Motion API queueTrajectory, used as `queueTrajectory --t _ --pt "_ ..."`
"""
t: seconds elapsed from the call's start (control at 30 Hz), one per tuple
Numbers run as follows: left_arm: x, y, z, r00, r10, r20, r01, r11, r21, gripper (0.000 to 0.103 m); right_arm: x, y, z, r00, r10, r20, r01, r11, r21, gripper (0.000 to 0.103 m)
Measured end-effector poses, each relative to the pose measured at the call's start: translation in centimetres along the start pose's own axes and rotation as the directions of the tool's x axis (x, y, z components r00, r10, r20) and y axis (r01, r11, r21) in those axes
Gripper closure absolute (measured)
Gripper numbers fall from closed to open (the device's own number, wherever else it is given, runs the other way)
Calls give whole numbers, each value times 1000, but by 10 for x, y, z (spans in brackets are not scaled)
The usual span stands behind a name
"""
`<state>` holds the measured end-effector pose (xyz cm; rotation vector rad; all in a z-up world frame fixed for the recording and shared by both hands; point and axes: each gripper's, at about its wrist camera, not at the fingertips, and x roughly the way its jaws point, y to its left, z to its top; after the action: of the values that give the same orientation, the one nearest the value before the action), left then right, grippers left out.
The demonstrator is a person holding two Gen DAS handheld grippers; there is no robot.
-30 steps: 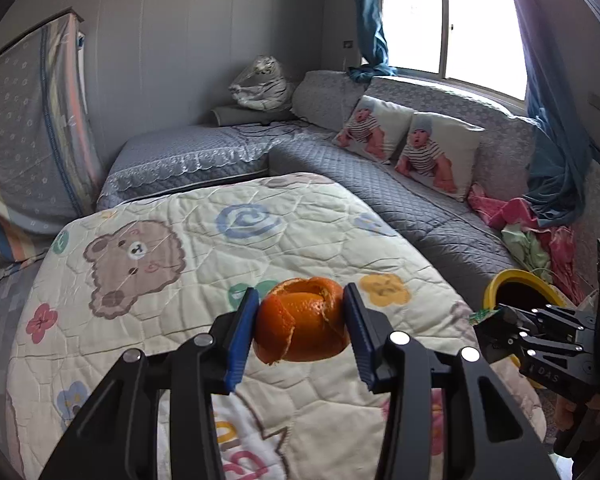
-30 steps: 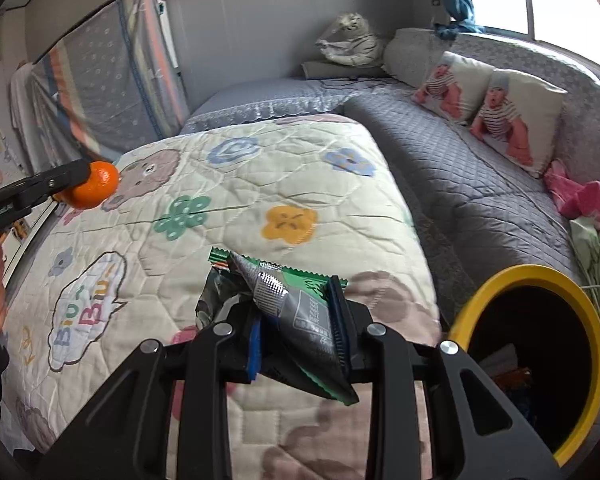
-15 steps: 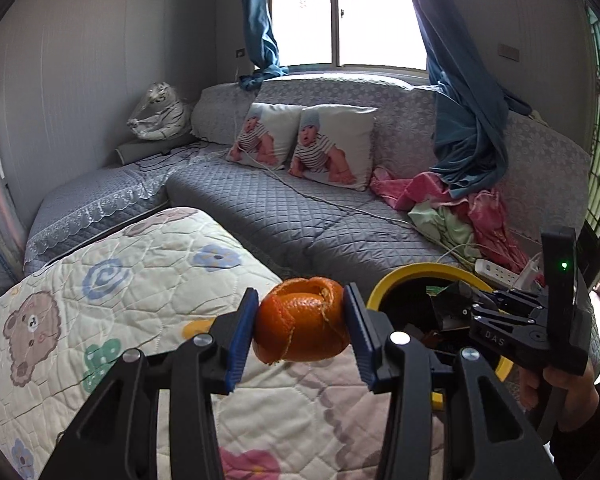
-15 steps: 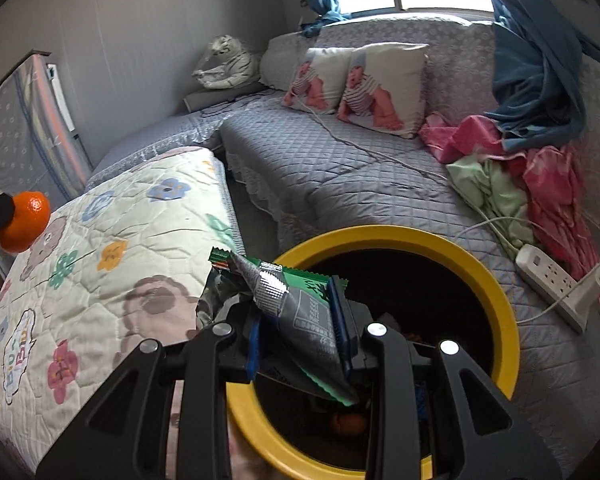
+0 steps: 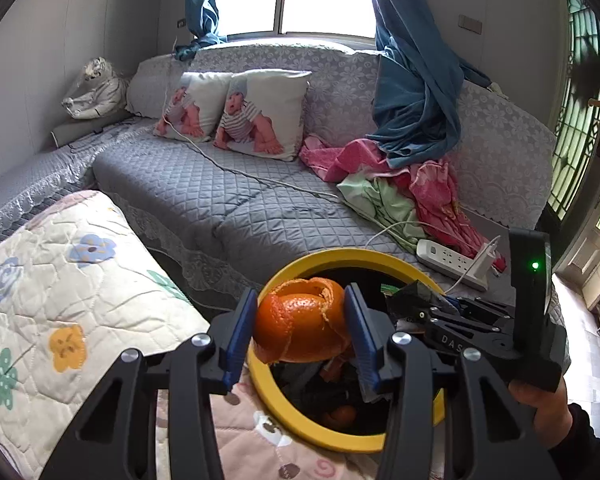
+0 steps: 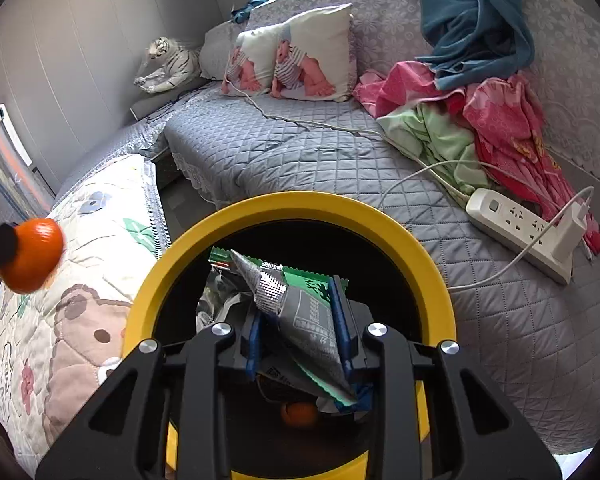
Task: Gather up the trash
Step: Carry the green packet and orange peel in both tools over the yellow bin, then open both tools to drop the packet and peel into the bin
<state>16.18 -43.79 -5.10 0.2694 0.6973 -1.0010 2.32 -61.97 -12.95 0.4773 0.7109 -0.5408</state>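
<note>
Gripping a hollow orange peel point(image 5: 302, 330), the left gripper point(image 5: 300, 330) has its two blue-padded fingers point(image 5: 239, 330) pressed against the peel's sides, the torn rim of the rind curling up above the pads. Just beyond and below those fingertips lies the yellow-rimmed trash bin point(image 5: 340, 442), its dark mouth open underneath the peel, with an orange scrap visible deep inside. To the right of the left fingers, the right gripper point(image 5: 414, 300) reaches over the same bin, held by a hand point(image 5: 544, 410) in a dark sleeve. From the right wrist view, the right gripper point(image 6: 298, 330) is clamped on a crumpled snack wrapper point(image 6: 296, 312), grey and silver with a green serrated edge, which sticks up and forward past the blue pads point(image 6: 337, 320) and hangs down behind them. Directly beneath and ahead of these fingers is the bin's black interior, ringed by its yellow rim point(image 6: 300, 206), with a small orange piece point(image 6: 300, 414) on the bottom. Off to the left of the right fingers, the peel point(image 6: 32, 256) shows at the frame's edge above a cartoon-print quilt point(image 6: 80, 320). Beyond the bin stretches a grey quilted sofa point(image 6: 300, 152) bearing a white power strip point(image 6: 516, 228), a heap of pink and green clothes point(image 6: 480, 120) and two baby-print cushions point(image 6: 300, 56).
</note>
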Motion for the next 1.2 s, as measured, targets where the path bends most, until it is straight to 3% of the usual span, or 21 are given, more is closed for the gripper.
queueTrajectory --t 0.27,0.5,0.63,0.87,1.2 --pt "60 4 -2 989 -90 -119 76 991 -113 59 12 -11 -2 999 -23 -36 23 1000 18 75" --pt "70 10 0 985 -111 -129 89 982 -165 57 12 -15 -1 999 -20 -40 21 1000 19 72" --pt "69 18 3 984 -122 -128 94 974 -206 56 10 -16 1 999 -29 -36 30 999 23 66" --pt "57 22 13 987 -132 -96 105 965 -240 44 1 -15 4 998 -56 -27 57 998 27 54" --pt "1 54 11 995 -97 0 93 951 -294 43 -18 -10 9 997 -79 3 79 997 -2 40"
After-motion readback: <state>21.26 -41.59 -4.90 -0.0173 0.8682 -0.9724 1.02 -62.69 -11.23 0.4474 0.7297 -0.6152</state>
